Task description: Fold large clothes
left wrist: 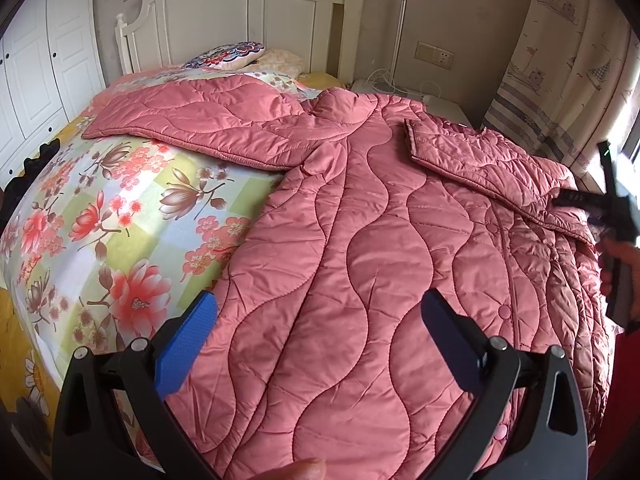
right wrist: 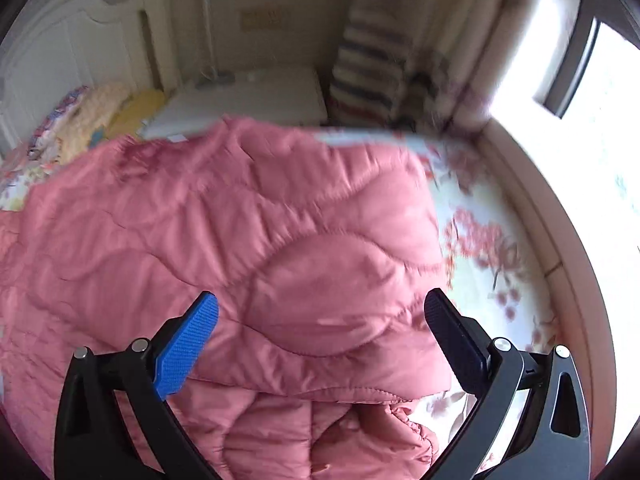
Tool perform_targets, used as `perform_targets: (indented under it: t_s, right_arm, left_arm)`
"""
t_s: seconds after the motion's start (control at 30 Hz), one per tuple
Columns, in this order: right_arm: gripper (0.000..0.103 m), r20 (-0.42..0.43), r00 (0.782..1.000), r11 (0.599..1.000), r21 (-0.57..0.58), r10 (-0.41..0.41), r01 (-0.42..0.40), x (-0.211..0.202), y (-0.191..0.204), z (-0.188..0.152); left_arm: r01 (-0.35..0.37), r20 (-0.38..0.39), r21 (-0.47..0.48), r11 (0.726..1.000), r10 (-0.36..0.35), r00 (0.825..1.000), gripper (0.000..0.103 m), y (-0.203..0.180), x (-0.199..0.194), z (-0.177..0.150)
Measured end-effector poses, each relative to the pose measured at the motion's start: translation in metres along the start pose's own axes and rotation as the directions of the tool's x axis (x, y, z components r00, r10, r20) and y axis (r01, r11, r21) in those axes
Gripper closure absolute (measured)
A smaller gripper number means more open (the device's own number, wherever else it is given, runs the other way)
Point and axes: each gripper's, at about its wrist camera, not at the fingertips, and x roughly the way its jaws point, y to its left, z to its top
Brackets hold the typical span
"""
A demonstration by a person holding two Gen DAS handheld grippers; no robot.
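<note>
Left wrist view: pink quilted coat [left wrist: 360, 216] lies spread across the floral bedsheet [left wrist: 120, 208], one sleeve folded over it. Both the left gripper [left wrist: 318, 312] and right gripper [right wrist: 320, 312] gape wide above the coat, gripping nothing. White headboard [left wrist: 240, 12] stands beyond the coat.

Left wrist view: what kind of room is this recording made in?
Most likely a home bedroom: a bed with a white headboard and floral bedsheet, pillows at its head, and white wardrobe doors alongside. A pink quilted coat lies spread across the bed.
</note>
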Motion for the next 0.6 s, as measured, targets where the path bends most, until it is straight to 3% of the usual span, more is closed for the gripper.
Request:
perform_targets:
  t_s: [0.1,0.2,0.23,0.27,0.3,0.37,0.5,0.6]
  right_arm:
    - [0.004,-0.014,0.997,0.997,-0.011,0.079,-0.079,0.004,0.009,0.009]
    - [0.004,-0.116,0.971,0.978,0.041,0.208,-0.205,0.033,0.012,0.005]
    - [0.004,-0.194,0.958,0.978,0.050,0.210,-0.204,0.053,0.014,-0.001]
    - [0.004,-0.210,0.961,0.983,0.025,0.182,-0.181,0.060,0.021,-0.003]
    - [0.004,-0.174,0.974,0.988,-0.024,0.146,-0.153,0.058,0.026,-0.004]
    - [0.004,-0.161,0.977,0.989,-0.023,0.142,-0.148,0.051,0.028,-0.004]
    - [0.004,-0.104,0.962,0.966,0.072,0.254,-0.247,0.028,0.017,-0.004]
    - [0.004,-0.074,0.965,0.967,0.052,0.252,-0.249,0.013,0.016,-0.004]
  left_arm:
    - [0.002,-0.009,0.003,1.000,-0.002,1.000,0.002,-0.003,0.002,0.001]
    - [0.021,-0.026,0.001,1.000,-0.021,0.999,0.002,-0.003,0.003,0.003]
    - [0.021,-0.022,-0.002,1.000,-0.021,1.000,0.002,-0.002,0.002,0.002]
    - [0.019,-0.020,-0.007,1.000,-0.019,1.000,0.002,0.000,0.002,0.003]
    - [0.019,-0.020,-0.010,1.000,-0.020,1.000,0.002,0.002,0.002,0.003]
    - [0.034,-0.022,-0.020,0.999,-0.035,0.999,0.002,0.009,0.003,0.007]
    - [0.088,-0.027,-0.064,0.994,-0.090,0.996,0.002,0.037,0.015,0.025]
    - [0.073,-0.012,-0.106,0.992,-0.074,0.997,0.002,0.063,0.025,0.045]
